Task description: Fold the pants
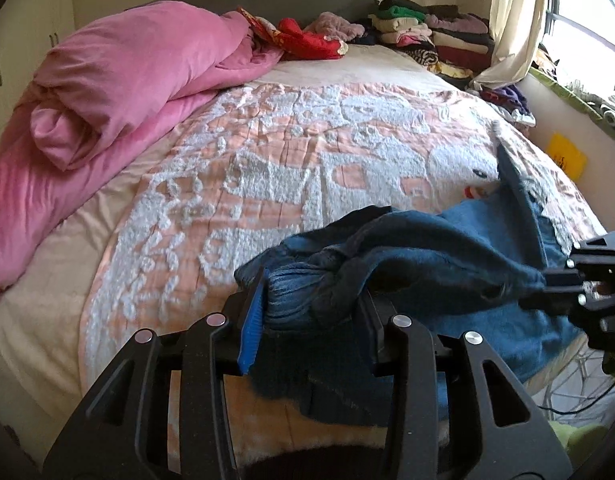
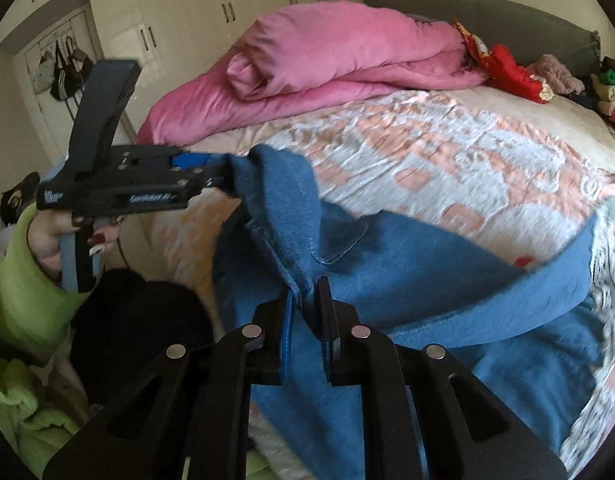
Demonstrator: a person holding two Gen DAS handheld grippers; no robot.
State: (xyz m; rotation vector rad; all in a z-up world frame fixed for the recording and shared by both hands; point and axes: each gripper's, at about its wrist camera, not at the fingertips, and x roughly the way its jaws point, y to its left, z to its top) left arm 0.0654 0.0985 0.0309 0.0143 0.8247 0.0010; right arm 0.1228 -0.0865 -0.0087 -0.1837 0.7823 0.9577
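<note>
The blue pants (image 1: 447,248) hung bunched between the two grippers at the lower right of the left wrist view, their lower part draping onto the patterned blanket (image 1: 247,184). The left gripper (image 1: 311,304) had its jaws clamped on a thick wad of the ribbed waistband at the bottom centre. The right gripper (image 1: 555,280) entered from the right edge, pinching the other end of the cloth.

In the right wrist view the pants (image 2: 407,272) filled the lower centre and right. The right gripper (image 2: 305,320) held a narrow fold of fabric between nearly closed jaws. The left gripper (image 2: 223,178), at mid left, appeared to grip the pants' upper corner, though blur softened that spot.

A pink duvet (image 1: 119,92) lay rolled at the upper left, and stacked clothes (image 1: 435,36) sat at the upper right.
</note>
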